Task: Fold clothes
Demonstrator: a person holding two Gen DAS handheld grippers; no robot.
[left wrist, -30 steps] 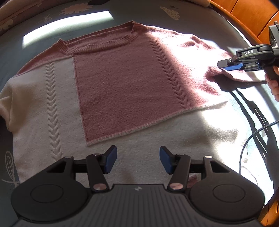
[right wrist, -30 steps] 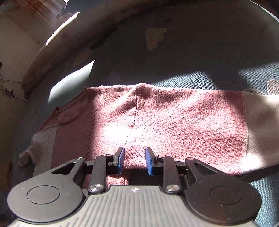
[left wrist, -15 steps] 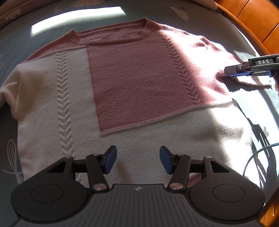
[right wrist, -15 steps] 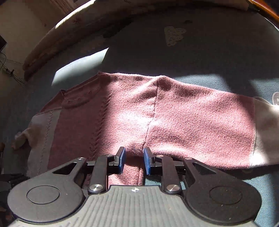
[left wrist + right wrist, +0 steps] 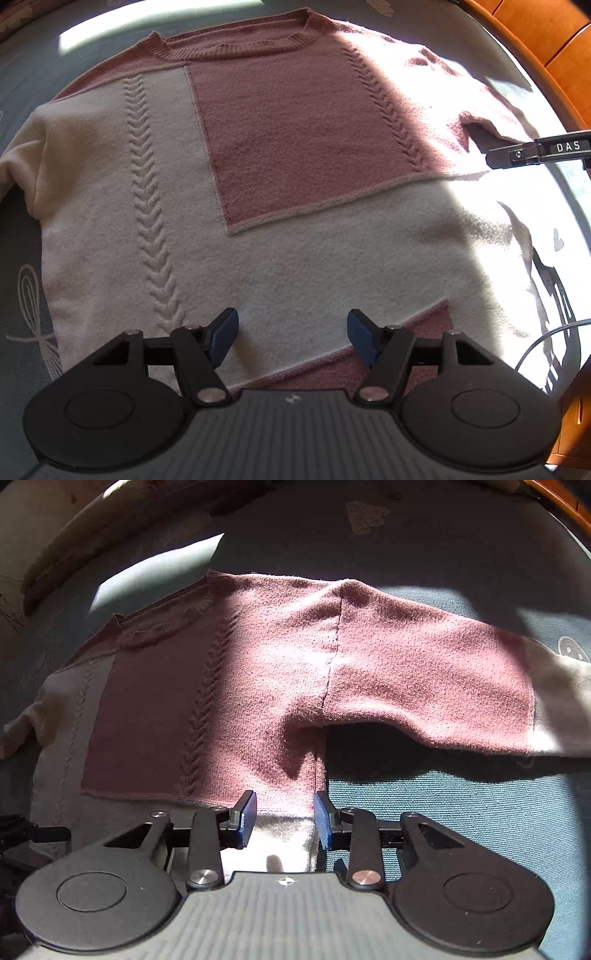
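Since a second ago the right gripper [image 5: 284, 818] has been widening its fingers, now standing open over the sweater [image 5: 295, 177] side seam below the armpit, gripping nothing. The left gripper [image 5: 291, 339] is hovering wide open and empty above the hem. The sweater is lying flat on the bed [image 5: 461, 812].

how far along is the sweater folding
Done: the pink and cream knit sweater lies spread flat, front up, on the blue-grey bedspread. In hand: nothing; the left gripper hovers open over the hem, and the right gripper is open at the side seam below the armpit. Left: every fold; the pink sleeve lies outstretched.
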